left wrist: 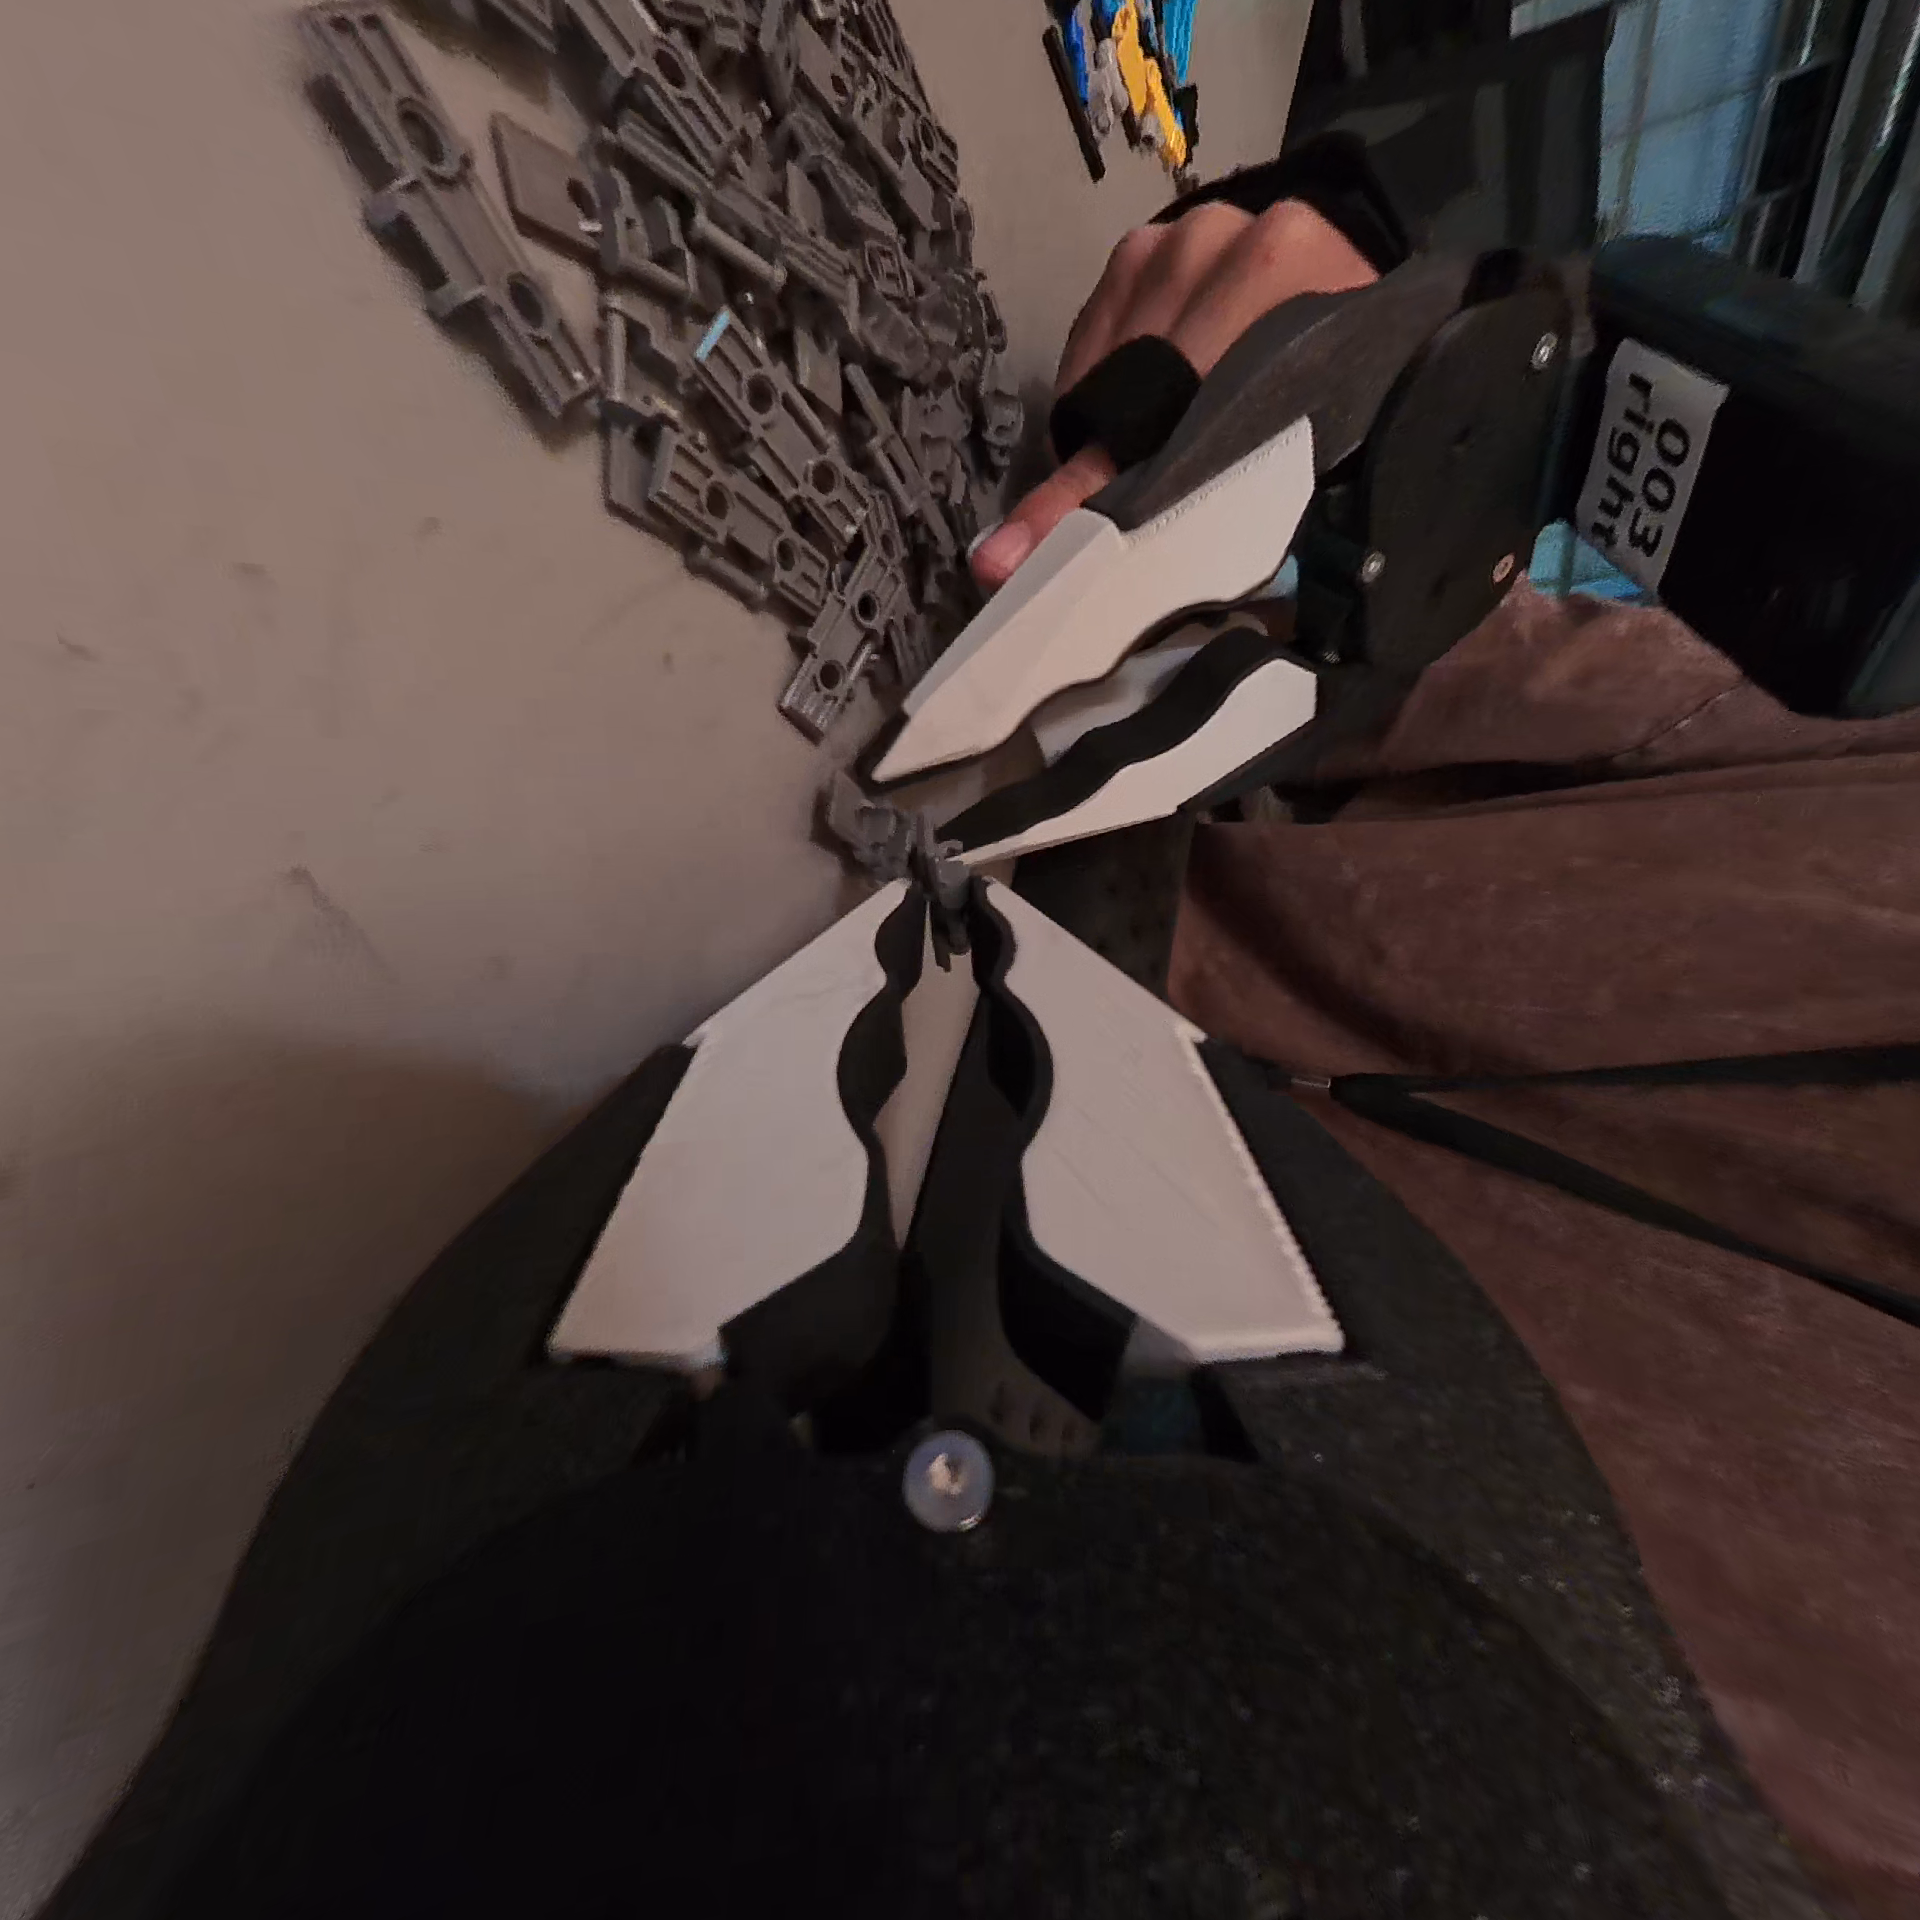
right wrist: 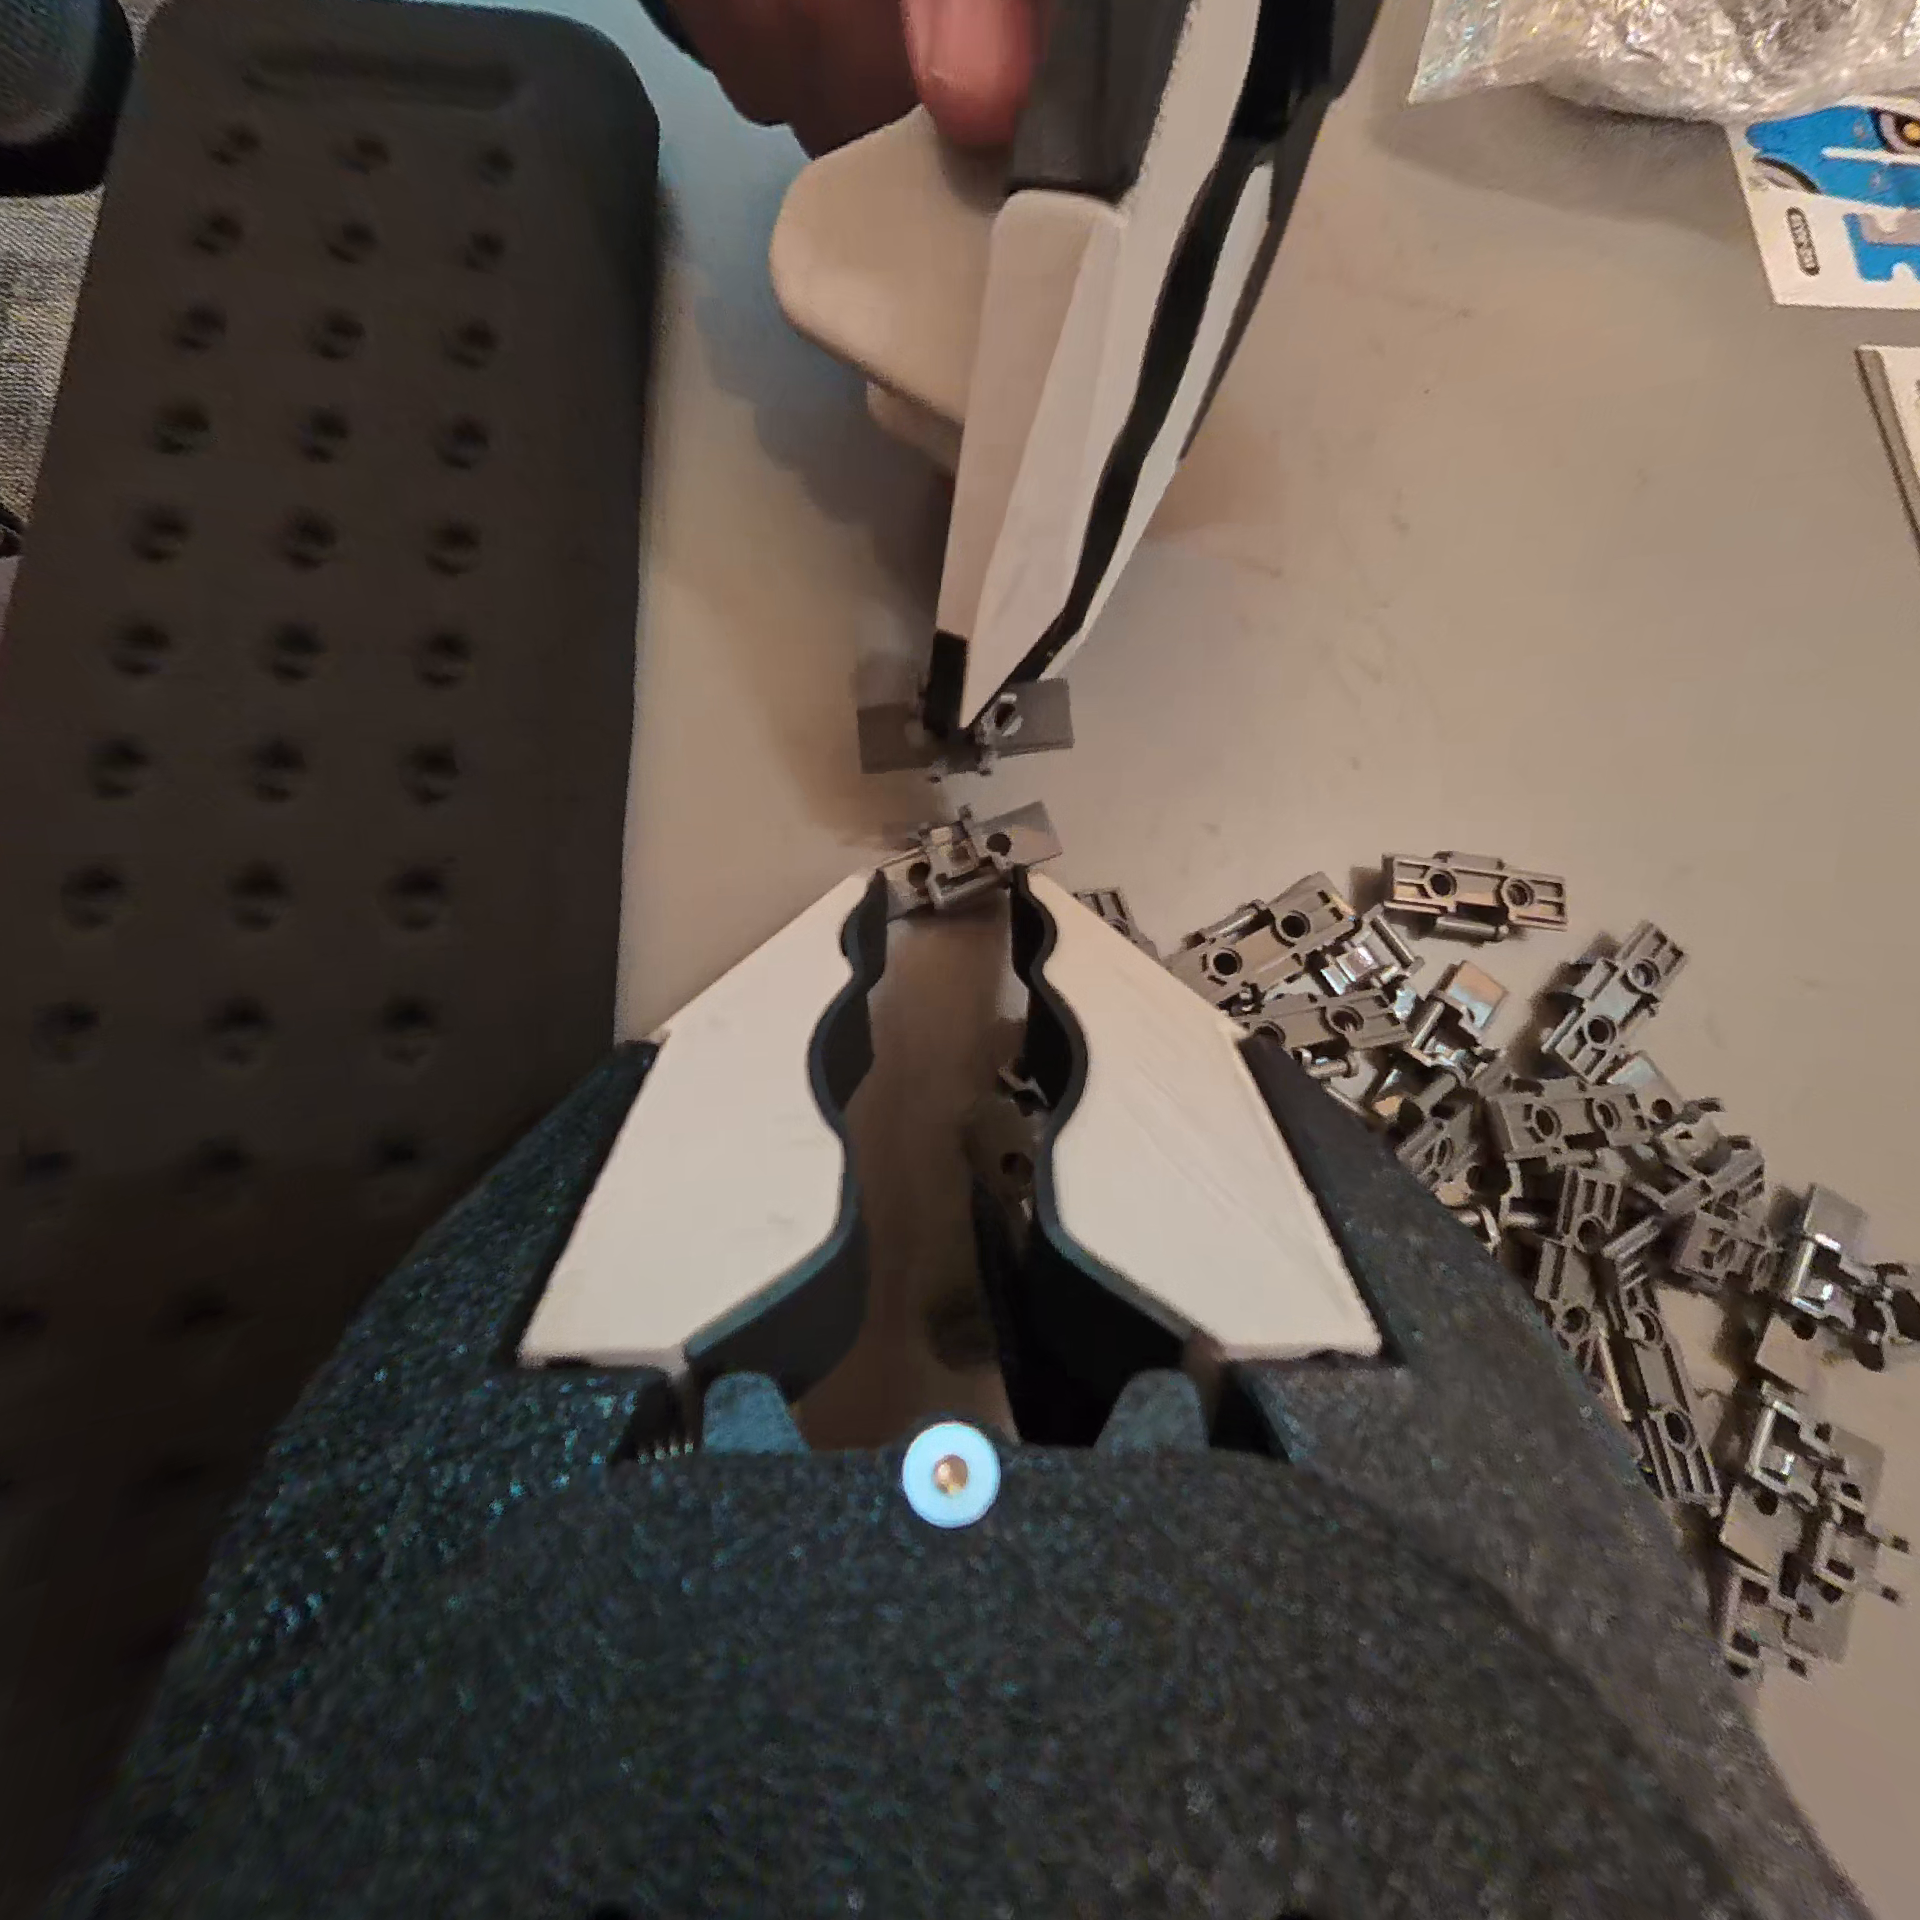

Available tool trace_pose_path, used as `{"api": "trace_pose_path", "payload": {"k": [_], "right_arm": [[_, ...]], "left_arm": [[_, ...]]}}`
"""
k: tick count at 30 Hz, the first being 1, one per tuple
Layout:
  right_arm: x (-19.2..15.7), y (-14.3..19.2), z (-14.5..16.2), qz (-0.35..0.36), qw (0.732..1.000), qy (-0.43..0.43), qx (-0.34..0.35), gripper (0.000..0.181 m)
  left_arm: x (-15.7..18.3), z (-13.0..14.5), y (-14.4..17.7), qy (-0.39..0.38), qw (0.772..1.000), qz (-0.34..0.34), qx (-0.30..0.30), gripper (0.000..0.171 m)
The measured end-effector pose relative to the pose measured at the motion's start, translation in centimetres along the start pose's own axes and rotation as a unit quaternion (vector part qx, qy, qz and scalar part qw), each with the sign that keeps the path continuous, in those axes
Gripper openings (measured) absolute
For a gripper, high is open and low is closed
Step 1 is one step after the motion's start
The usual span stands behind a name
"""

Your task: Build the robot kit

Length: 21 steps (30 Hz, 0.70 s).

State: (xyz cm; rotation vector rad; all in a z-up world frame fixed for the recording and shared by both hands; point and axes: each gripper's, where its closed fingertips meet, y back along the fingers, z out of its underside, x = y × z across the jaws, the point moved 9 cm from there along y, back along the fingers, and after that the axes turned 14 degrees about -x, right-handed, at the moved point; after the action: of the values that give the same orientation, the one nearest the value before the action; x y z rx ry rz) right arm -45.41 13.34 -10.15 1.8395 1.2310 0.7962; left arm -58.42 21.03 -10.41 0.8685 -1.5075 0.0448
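My left gripper (left wrist: 943, 896) is shut on a small grey track link (left wrist: 948, 925) held edge-on. In the right wrist view it (right wrist: 961, 717) comes down from the top with that link (right wrist: 1029, 722) flat across its tips. My right gripper (right wrist: 948, 891) is shut on a second grey link (right wrist: 971, 852). In the left wrist view it (left wrist: 909, 816) reaches in from the upper right with its link (left wrist: 862, 826). The two links are close together above the beige table (right wrist: 1351, 623), with a narrow gap in the right wrist view.
A pile of several loose grey links (right wrist: 1558, 1143) lies to the right of my right gripper and also shows in the left wrist view (left wrist: 727, 312). A dark perforated panel (right wrist: 312, 623) lies left. A blue sticker sheet (right wrist: 1849, 208) and plastic bag (right wrist: 1662, 42) lie far right. A brown sleeve (left wrist: 1558, 1039) is alongside. The tips of both grippers are at nearly the same place.
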Motion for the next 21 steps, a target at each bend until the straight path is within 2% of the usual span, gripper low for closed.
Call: {"api": "trace_pose_path", "payload": {"k": [2,6,12,14,21], "right_arm": [[0.0,0.2,0.0,0.024,1.000,0.010,0.010,0.016],[-0.1,0.9,0.1,0.069,0.997,0.005,0.042,0.016],[0.7,2.0,0.1,0.079,0.992,-0.042,0.086,0.016],[0.7,2.3,0.0,0.103,0.990,-0.032,0.094,0.016],[0.3,1.9,-0.1,0.109,0.990,-0.021,0.082,0.016]], "left_arm": [[-0.3,0.1,0.0,0.009,1.000,0.006,0.012,0.008],[-0.6,0.3,0.0,0.012,0.999,0.024,0.033,0.007],[0.0,0.0,0.3,-0.026,0.996,0.049,0.075,0.007],[0.1,0.0,0.4,-0.029,0.995,0.048,0.080,0.007],[0.4,0.1,0.4,-0.053,0.994,0.025,0.089,0.007]]}}
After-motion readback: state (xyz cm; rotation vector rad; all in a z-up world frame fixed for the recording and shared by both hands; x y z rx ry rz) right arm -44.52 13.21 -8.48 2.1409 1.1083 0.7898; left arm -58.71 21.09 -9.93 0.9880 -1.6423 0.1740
